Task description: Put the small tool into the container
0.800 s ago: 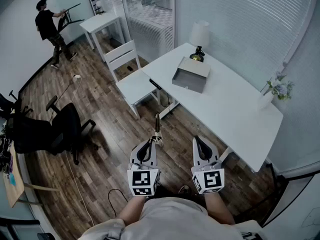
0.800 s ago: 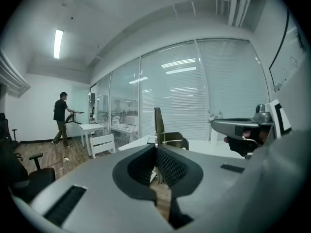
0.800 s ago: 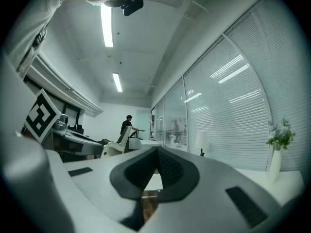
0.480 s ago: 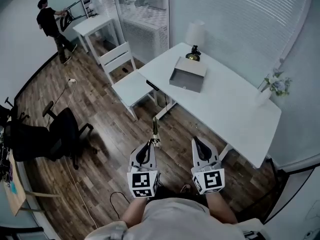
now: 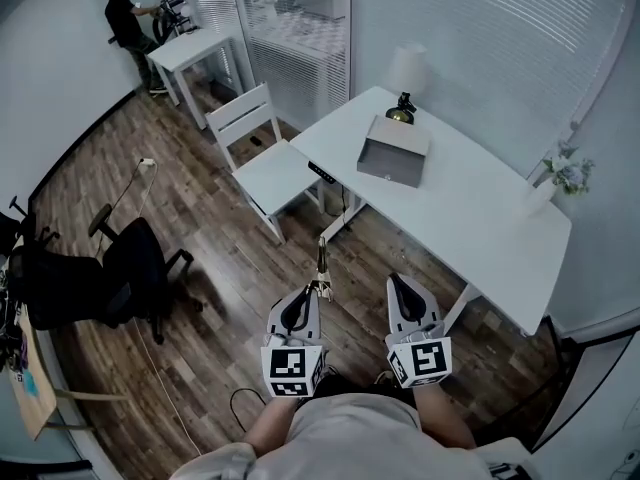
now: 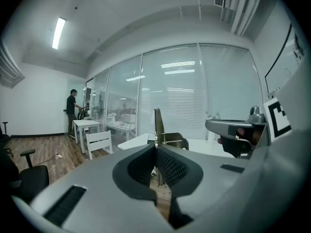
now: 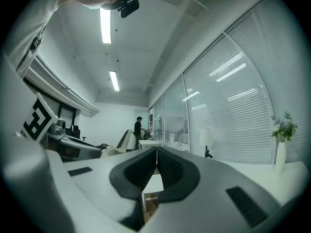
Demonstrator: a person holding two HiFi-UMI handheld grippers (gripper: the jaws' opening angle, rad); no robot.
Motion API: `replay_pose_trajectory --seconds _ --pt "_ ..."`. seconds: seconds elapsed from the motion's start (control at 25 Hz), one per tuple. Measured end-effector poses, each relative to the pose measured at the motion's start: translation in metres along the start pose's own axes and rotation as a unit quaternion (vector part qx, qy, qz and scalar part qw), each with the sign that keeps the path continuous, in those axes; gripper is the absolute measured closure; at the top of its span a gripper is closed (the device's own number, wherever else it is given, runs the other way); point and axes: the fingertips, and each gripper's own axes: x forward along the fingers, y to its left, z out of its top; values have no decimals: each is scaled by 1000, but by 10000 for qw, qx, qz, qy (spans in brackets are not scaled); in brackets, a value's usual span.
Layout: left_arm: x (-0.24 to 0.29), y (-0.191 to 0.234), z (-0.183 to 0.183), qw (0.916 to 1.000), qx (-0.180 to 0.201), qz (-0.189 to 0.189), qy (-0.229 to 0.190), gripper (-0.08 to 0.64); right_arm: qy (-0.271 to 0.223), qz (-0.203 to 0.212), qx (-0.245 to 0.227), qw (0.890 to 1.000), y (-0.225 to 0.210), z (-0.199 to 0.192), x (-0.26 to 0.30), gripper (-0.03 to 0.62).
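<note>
My left gripper (image 5: 312,293) is shut on a small thin tool (image 5: 322,260) whose olive blade sticks out ahead of the jaws; in the left gripper view the tool (image 6: 158,126) rises upright from between the closed pads. Beside it my right gripper (image 5: 396,285) is shut with nothing in it, as the right gripper view (image 7: 156,152) confirms. Both are held over the wooden floor, short of the white desk (image 5: 470,218). The grey box container (image 5: 394,151) sits on the desk's far end, well ahead of both grippers.
A lamp (image 5: 404,78) stands behind the container and a vase of flowers (image 5: 556,185) at the desk's right. A white chair (image 5: 268,168) stands left of the desk, a black office chair (image 5: 110,273) further left. A person (image 5: 130,23) stands by a far white table.
The view has shifted slightly nearer the desk, with both grippers holding the same pose. The far person has moved from the wall to the white table.
</note>
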Motion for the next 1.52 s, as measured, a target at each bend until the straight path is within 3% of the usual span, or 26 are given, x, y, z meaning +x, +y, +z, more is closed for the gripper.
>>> replay_pose_trajectory --seconds 0.2,0.52,0.84,1.04,1.52 --pt "2 30 -6 10000 -78 18 40 534 131 74 -62 9999 23 -13 16 566" --pt "41 53 -9 9995 -250 64 171 534 250 55 -130 9996 -7 -19 68 566" --pt "142 72 20 9999 -147 -41 70 534 17 166 -68 9998 -62 -9 164 566" --pt "209 78 41 9999 -136 -43 50 534 129 272 -45 9995 -101 -15 214 566" --pt "311 69 53 9991 93 -327 245 534 333 58 152 9993 -175 -37 275 566"
